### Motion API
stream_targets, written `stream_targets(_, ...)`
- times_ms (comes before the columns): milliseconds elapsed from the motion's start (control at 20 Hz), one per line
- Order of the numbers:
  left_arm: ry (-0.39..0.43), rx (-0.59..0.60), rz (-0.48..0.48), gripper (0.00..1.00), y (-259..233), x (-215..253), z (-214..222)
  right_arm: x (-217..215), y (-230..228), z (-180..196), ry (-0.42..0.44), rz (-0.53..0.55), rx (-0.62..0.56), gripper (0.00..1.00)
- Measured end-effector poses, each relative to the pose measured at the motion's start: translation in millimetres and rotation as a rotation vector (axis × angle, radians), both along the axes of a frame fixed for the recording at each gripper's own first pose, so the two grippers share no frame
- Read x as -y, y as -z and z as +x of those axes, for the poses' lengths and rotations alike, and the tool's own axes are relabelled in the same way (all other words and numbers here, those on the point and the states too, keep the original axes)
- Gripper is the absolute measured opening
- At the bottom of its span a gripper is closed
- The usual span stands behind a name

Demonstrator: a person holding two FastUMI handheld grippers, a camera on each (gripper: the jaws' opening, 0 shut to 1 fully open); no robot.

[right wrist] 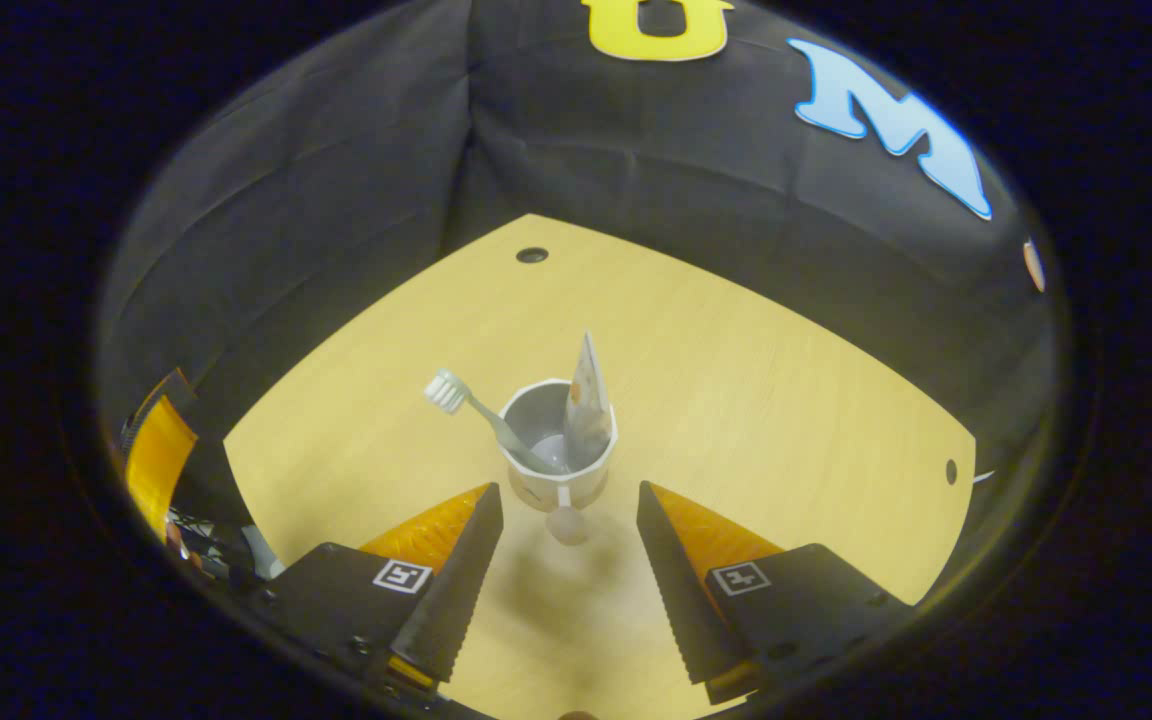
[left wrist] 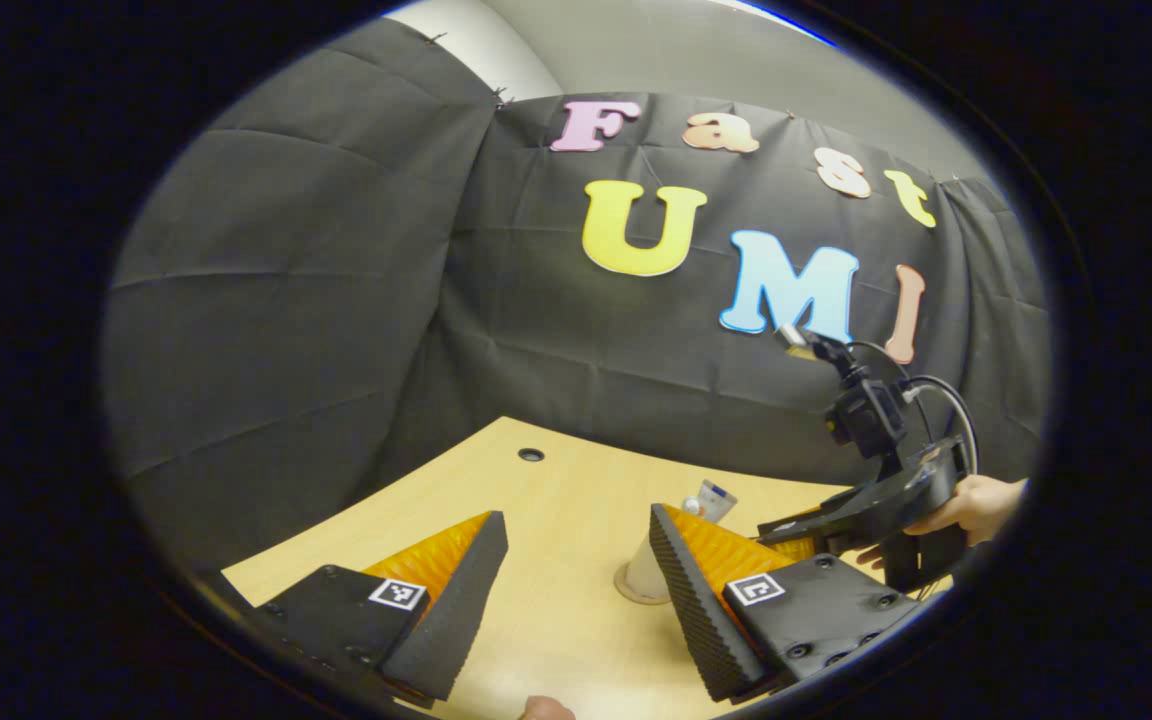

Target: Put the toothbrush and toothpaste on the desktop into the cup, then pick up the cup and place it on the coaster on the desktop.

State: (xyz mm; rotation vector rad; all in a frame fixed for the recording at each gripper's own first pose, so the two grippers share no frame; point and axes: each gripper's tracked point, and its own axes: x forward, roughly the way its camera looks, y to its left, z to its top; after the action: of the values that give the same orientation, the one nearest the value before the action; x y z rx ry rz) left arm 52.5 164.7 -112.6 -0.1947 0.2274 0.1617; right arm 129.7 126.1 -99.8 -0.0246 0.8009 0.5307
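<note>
My right gripper [right wrist: 568,560], fingers spread, faces the cup [right wrist: 558,445] just ahead, brush [right wrist: 481,408] and paste [right wrist: 587,400] inside. I should straddle its wall level and squeeze gently, lest it tip. My left gripper [left wrist: 576,590] is spread too.

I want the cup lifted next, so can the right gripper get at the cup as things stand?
Probably yes. In the right gripper view the right gripper is open, and the cup stands just ahead of it on the desk. The toothbrush and toothpaste stick up inside the cup, not across the approach.
</note>
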Motion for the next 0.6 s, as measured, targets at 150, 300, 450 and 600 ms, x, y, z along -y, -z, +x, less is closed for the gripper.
stream_targets(150, 0.045, 0.012, 0.016, 0.94, -7, 24, 11, 22, -25, -9, 0.072, 0.099, 0.056, 0.96)
stream_targets(300, 0.095, 0.026, 0.018, 0.94, -16, 54, 25, 58, -50, -16, 0.172, 0.15, 0.157, 0.98)
stream_targets(450, 0.149, 0.05, 0.027, 0.94, -25, 84, 39, 97, -70, -24, 0.276, 0.172, 0.27, 0.97)
stream_targets(600, 0.202, 0.097, 0.01, 0.94, -40, 113, 51, 147, -95, -40, 0.378, 0.166, 0.384, 0.97)
